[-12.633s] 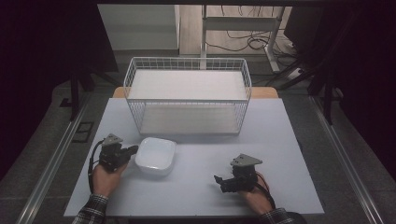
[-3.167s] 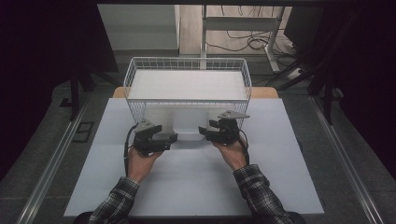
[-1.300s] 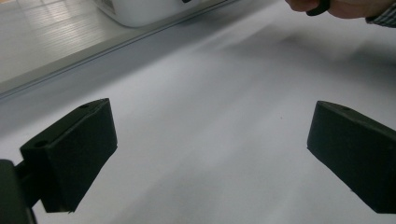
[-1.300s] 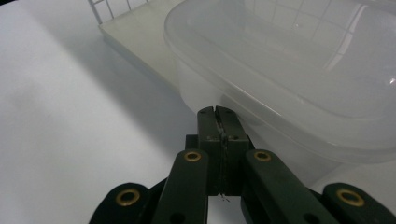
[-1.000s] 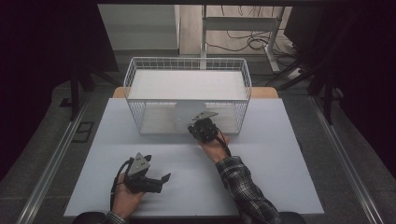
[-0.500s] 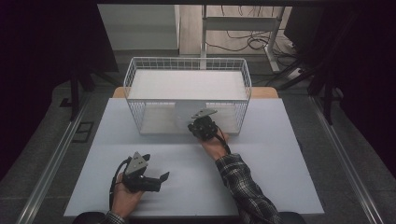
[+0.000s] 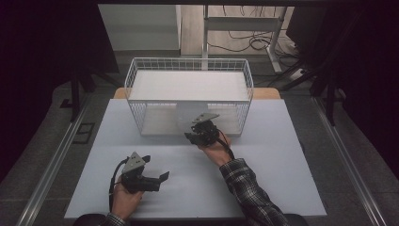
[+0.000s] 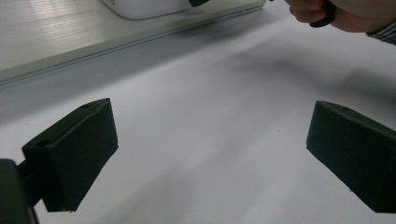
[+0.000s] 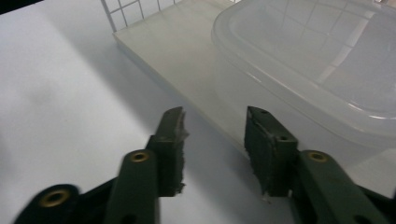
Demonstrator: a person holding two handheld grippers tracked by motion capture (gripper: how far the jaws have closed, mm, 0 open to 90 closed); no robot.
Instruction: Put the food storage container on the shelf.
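A white lidded container point(image 7: 188, 115) sits on the floor board inside the white wire basket point(image 7: 247, 89), at its open front. In the right gripper view the translucent container point(image 9: 327, 60) lies just beyond and to the right of the jaws. My right gripper point(image 7: 194, 134) is at the basket's front edge, and in its own view the right gripper point(image 9: 215, 116) is open with nothing between the jaws. My left gripper point(image 7: 154, 168) rests low at the table's front left. Its own view shows the left gripper point(image 8: 212, 116) wide open over bare table, with the container point(image 8: 140, 7) far off.
The basket stands at the back middle of the pale table point(image 7: 282, 155), with a white shelf across its top. Metal rails run along both sides of the table. The person's right hand point(image 8: 336, 14) shows at the top of the left gripper view.
The container, once on the table at left and then carried by both grippers, now lies in the basket. Over the last second the right gripper drew back slightly; the left gripper held still.
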